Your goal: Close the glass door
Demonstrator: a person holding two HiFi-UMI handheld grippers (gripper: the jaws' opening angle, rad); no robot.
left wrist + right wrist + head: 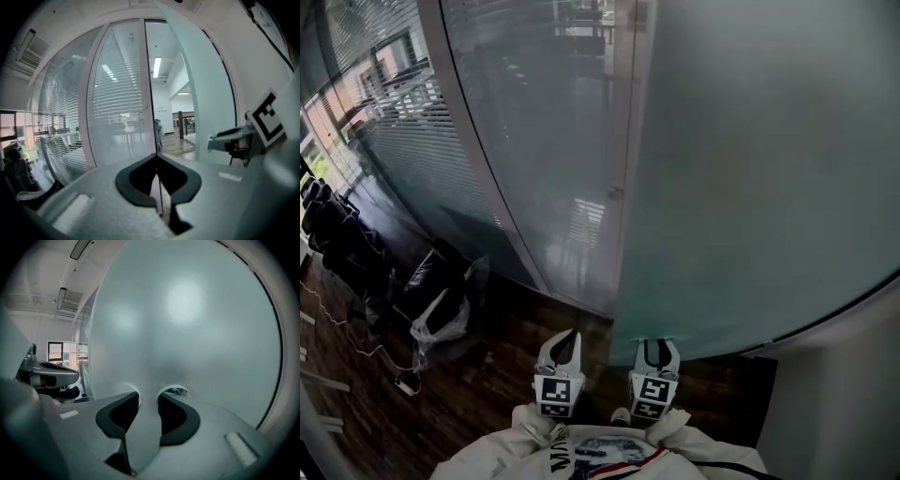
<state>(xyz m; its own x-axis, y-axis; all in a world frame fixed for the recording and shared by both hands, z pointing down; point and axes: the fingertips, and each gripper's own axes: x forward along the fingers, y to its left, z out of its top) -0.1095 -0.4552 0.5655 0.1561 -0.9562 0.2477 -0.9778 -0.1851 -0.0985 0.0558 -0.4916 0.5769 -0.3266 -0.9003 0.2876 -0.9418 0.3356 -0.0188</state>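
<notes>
1. The left claw [157,158] is pressed together, tip against tip, with nothing between its pads.
2. Straight ahead of it is the open gap of the doorway, with a hall beyond. A glass wall with blinds [117,93] stands ahead to its left.
3. The right claw [149,401] is spread, its pads apart and pinching nothing.
4. The frosted glass door [187,324] fills the space straight ahead of the right claw, very near its tips. Whether they touch it cannot be told.
5. The door stands ajar. Its free edge lies ahead and left of the right claw, ahead and right of the left claw, and apart from the door frame [625,94].
6. The two claws are side by side above a wooden floor [487,375].
7. Some bags [436,295] lie on the floor well to the left of the left claw, at the foot of the glass wall.
</notes>
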